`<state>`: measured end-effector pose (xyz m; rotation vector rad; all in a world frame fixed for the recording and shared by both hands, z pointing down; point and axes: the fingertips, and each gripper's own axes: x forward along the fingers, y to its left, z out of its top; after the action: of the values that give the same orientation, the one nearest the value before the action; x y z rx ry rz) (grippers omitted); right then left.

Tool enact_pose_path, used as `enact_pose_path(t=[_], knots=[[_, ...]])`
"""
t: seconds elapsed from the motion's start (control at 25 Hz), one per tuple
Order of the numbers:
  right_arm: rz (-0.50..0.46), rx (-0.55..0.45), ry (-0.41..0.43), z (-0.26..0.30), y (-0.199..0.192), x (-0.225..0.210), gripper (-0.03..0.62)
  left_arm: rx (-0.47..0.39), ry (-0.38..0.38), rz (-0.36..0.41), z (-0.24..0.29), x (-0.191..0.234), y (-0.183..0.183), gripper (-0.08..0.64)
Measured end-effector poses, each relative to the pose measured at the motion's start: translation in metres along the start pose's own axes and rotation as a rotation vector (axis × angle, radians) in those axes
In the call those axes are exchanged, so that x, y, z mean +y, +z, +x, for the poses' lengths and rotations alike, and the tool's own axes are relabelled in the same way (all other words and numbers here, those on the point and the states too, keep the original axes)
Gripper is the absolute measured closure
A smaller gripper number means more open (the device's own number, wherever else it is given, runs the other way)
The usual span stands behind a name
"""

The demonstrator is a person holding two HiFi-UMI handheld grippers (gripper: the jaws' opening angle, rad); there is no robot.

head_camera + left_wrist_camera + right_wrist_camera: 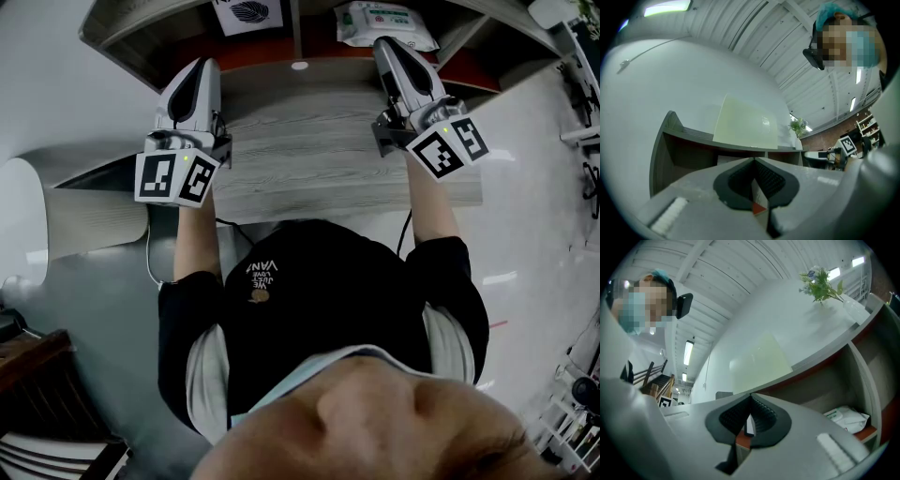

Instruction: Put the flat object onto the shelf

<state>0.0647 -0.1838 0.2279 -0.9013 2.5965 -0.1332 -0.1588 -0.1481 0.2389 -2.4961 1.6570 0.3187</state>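
Note:
A flat white card with a dark leaf print [246,13] stands in the left compartment of the grey shelf [298,37] at the back of the wooden table [300,141]. My left gripper [200,67] hovers over the table's left part, pointing at that compartment, jaws shut and empty. In the left gripper view the shut left gripper [754,161] faces the shelf [693,136]. My right gripper [386,45] reaches toward the right compartment, also shut with nothing in it. From the right gripper [750,397] I see the shelf [820,357] ahead.
A white pack of wipes [384,23] lies in the right compartment, and the pack of wipes [846,418] shows beside the right jaws. A small plant [820,284] stands on the shelf top. A pale panel [745,124] leans on the wall above. A cable [150,262] hangs under the table.

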Motion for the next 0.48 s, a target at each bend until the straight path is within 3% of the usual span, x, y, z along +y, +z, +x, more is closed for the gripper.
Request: enact_pose_path(t=[0.48], knots=[[0.071,0.069,-0.066,-0.025,-0.045,-0.005,0.594,0.056,0.047,-0.025,-0.024,-0.007,-0.032,0.558]])
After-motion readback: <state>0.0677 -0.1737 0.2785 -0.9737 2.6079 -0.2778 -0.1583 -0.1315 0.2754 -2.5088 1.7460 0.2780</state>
